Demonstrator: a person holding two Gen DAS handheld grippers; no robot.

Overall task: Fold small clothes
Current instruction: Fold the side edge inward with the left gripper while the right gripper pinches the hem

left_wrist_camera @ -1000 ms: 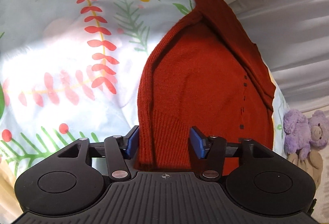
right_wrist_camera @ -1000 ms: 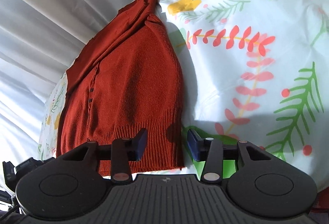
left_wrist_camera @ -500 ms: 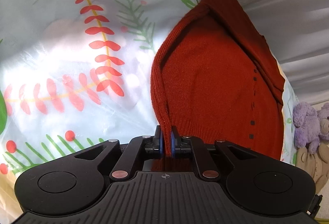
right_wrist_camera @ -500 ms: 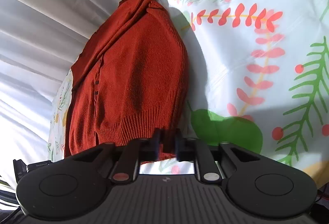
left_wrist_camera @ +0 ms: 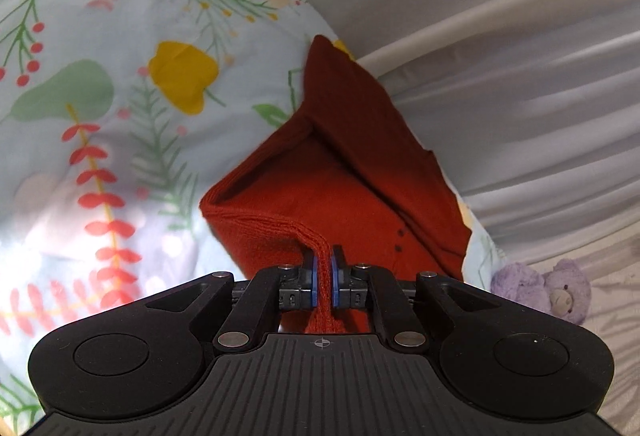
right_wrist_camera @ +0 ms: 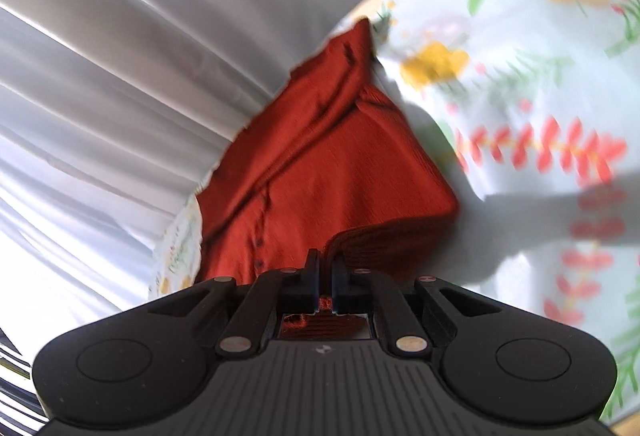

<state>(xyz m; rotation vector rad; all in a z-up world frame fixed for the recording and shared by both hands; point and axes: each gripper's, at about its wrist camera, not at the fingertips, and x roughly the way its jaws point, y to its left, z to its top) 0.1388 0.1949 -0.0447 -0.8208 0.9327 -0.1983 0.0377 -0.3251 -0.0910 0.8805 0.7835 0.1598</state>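
A small rust-red knitted cardigan [left_wrist_camera: 344,179] with dark buttons lies on a floral sheet [left_wrist_camera: 120,115]. My left gripper [left_wrist_camera: 322,272] is shut on its ribbed hem, which is lifted and curled over the garment. The cardigan also shows in the right wrist view [right_wrist_camera: 328,171]. My right gripper [right_wrist_camera: 325,272] is shut on the other hem corner, also raised off the sheet. The far end of the cardigan rests flat, pointing away from both grippers.
The floral sheet [right_wrist_camera: 520,75] ends close beside the cardigan. White pleated fabric [left_wrist_camera: 520,75] lies beyond the edge, also in the right wrist view [right_wrist_camera: 120,75]. A purple plush bear [left_wrist_camera: 544,288] sits at the right of the left wrist view.
Both grippers closed on the hem about half a second ago. Since then they have lifted it and carried it forward over the cardigan, so the near half now folds up.
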